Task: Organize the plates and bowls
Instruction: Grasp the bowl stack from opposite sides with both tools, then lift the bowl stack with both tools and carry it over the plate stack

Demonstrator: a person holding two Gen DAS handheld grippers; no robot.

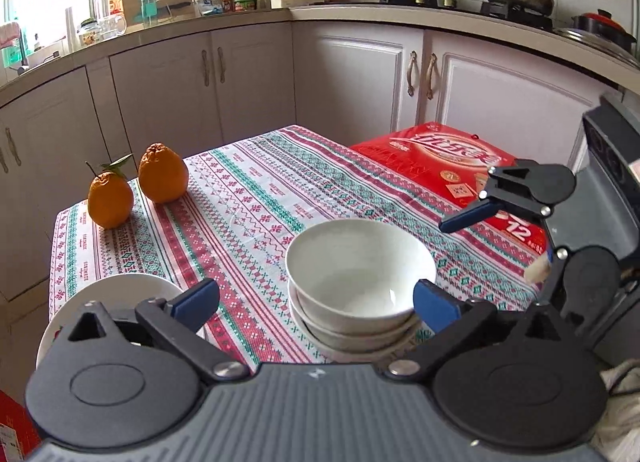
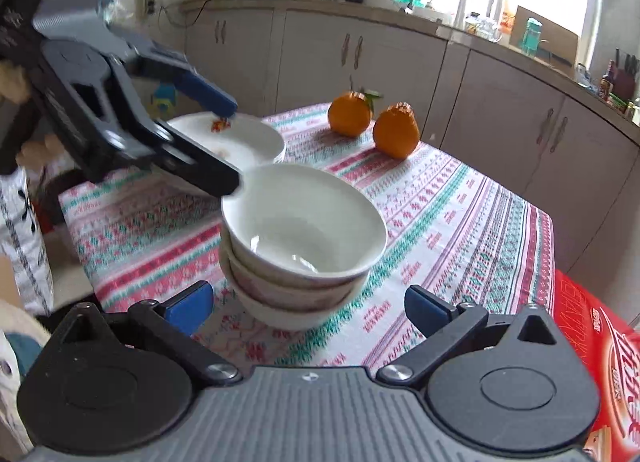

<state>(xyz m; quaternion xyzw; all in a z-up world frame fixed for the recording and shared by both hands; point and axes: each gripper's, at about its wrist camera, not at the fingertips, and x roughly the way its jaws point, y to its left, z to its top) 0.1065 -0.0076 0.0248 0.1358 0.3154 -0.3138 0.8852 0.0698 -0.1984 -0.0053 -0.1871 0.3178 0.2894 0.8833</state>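
Three white bowls (image 1: 360, 282) sit one inside the other in a stack on the worktop (image 1: 240, 198), which has a red, green and white patterned cloth. The stack is the landmark here. Nothing is in the top bowl.

The left tongs (image 1: 316, 298) are wide open, with one blue tip just beside the stack and the other over a white plate (image 1: 120, 294). They grip nothing. The plate lies beside the stack, near the worktop's edge.

The right tongs (image 2: 308, 306) are wide open too, one blue tip on each side of the stack, not touching it.

Two oranges (image 1: 138, 186) stand well apart from the stack, at the far corner. A red box (image 1: 440, 166) lies beyond the stack, on the other side from the plate.
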